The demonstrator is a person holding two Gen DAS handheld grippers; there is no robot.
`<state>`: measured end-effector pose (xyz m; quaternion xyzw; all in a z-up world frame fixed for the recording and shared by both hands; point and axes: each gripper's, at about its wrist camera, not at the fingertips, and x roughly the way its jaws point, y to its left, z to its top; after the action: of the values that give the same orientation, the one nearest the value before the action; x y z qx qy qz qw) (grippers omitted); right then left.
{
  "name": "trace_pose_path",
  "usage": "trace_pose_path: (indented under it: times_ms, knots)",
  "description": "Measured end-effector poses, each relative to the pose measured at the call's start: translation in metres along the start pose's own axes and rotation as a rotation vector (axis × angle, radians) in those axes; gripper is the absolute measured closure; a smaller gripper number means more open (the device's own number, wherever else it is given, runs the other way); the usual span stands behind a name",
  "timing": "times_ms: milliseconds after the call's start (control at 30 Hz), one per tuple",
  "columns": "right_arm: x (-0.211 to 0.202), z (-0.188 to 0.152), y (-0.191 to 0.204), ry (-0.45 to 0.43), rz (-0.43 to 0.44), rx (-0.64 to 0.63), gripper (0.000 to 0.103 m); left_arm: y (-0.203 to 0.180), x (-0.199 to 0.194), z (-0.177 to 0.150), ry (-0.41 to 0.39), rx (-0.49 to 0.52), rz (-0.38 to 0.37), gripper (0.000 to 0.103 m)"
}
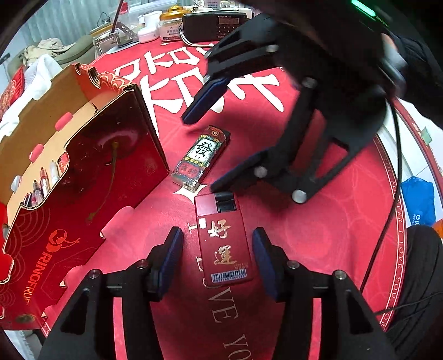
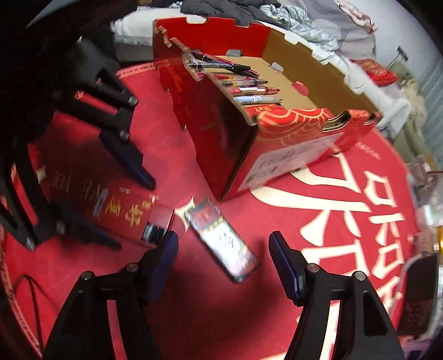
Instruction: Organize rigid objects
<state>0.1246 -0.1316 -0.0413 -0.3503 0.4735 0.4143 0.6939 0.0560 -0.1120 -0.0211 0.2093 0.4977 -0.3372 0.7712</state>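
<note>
A flat dark-red box with gold characters (image 1: 224, 243) lies on the red mat between the open fingers of my left gripper (image 1: 218, 257), which is empty. A patterned mahjong-style box (image 1: 200, 159) lies just beyond it. My right gripper (image 1: 205, 152) hovers open over that patterned box. In the right wrist view the patterned box (image 2: 221, 241) lies between my right gripper's (image 2: 223, 254) open fingers, with the dark-red box (image 2: 130, 213) to its left under the left gripper (image 2: 121, 210). A red cardboard tray (image 2: 249, 133) holds several pens (image 2: 243, 83).
The tray (image 1: 74, 177) stands left of both boxes on the red mat (image 1: 332, 221). A black radio (image 1: 216, 25), jars and small containers line the far edge. Clothes and bedding lie beyond the tray. A black cable (image 1: 387, 199) runs along the right.
</note>
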Motion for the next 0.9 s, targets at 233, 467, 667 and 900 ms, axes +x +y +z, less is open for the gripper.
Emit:
trace_pose_path:
  times_ms: [233,467,667,900]
  knots:
    - [-0.007,-0.014,-0.014,-0.009,-0.003,0.208,0.078,-0.001,-0.001,-0.004,-0.005,0.024,-0.020,0.045]
    - [-0.026,-0.056,0.011,-0.016,-0.177,0.520,0.078,-0.004,0.007,0.006,-0.016,-0.009,0.012,0.032]
    - [-0.042,-0.078,0.042,0.002,-0.300,0.795,0.078,0.008,0.007,0.015,-0.013,-0.115,0.055,0.061]
    - [-0.041,-0.066,0.053,-0.032,-0.388,1.013,0.078,0.008,-0.003,0.001,-0.003,-0.181,0.098,0.066]
